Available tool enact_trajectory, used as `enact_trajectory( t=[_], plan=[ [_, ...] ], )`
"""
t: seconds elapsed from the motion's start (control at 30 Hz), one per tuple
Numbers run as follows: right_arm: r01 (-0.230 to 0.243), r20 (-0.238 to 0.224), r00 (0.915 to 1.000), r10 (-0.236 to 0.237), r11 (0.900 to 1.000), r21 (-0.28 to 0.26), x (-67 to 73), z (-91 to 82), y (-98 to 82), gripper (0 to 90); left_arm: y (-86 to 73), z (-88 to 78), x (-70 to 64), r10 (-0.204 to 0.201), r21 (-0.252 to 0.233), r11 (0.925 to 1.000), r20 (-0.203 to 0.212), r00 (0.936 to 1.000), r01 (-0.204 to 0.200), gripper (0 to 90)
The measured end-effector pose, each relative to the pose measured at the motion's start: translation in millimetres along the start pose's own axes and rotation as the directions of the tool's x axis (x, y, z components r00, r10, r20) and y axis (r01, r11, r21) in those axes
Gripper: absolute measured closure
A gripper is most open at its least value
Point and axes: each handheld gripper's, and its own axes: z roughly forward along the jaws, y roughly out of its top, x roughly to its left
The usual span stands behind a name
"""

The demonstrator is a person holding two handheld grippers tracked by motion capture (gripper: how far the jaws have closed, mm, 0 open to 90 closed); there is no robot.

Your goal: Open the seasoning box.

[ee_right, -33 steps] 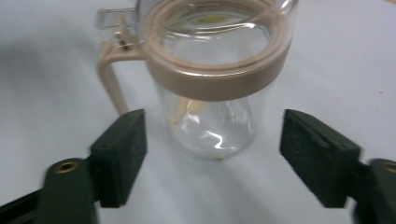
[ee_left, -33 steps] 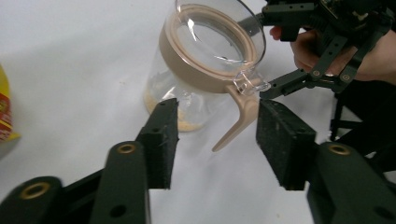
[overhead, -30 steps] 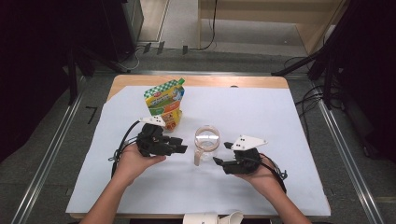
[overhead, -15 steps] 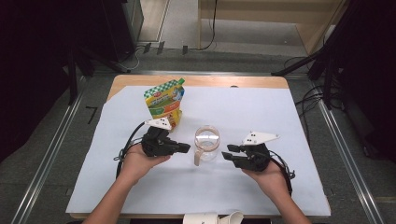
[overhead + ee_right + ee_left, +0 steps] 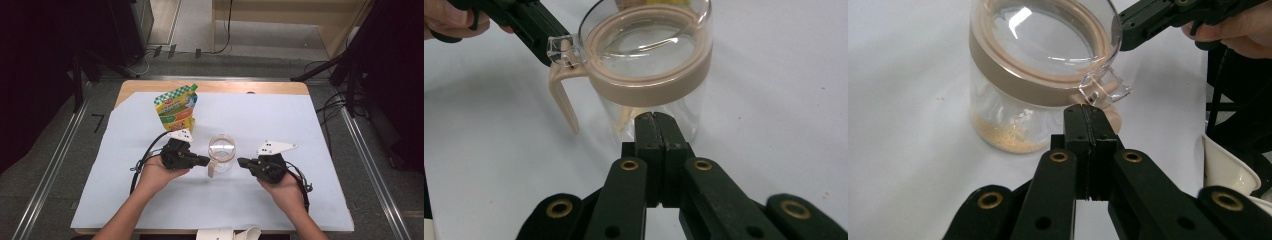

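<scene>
A clear glass jar [image 5: 221,150] with a beige lid ring and a beige handle stands mid-table between the two grippers. A few yellowish grains [image 5: 1008,141] lie on its bottom. My left gripper [image 5: 204,161] is shut and holds nothing. Its tips [image 5: 1090,111] sit just below the lid's clear latch tab [image 5: 1104,90], by the jar [image 5: 1038,75]. My right gripper [image 5: 242,162] has just been closing with nothing between its jaws and is now shut. Its tips [image 5: 655,120] point at the wall of the jar [image 5: 649,65] below the ring. The handle [image 5: 565,102] hangs at the jar's left.
A green and yellow pouch [image 5: 176,107] stands behind the left gripper on the white sheet [image 5: 280,125]. A white cup-like piece [image 5: 227,234] lies at the table's near edge, also in the left gripper view [image 5: 1228,172]. Cables trail from both grippers.
The left gripper has moved right, up to the jar, and its jaws have closed. The right gripper's jaws have closed while the hand stayed almost in place.
</scene>
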Motion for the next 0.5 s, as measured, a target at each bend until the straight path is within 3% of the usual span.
enact_trajectory(
  t=[0.5],
  plan=[
    [0.004, -0.007, 1.0, -0.003, 1.0, 0.014, 8.4, 14.4, 3.5, 90.0, -1.4, 3.2, 0.2, -0.006, 0.007, 1.0, 0.003, 1.0, 0.006, 90.0]
  ],
)
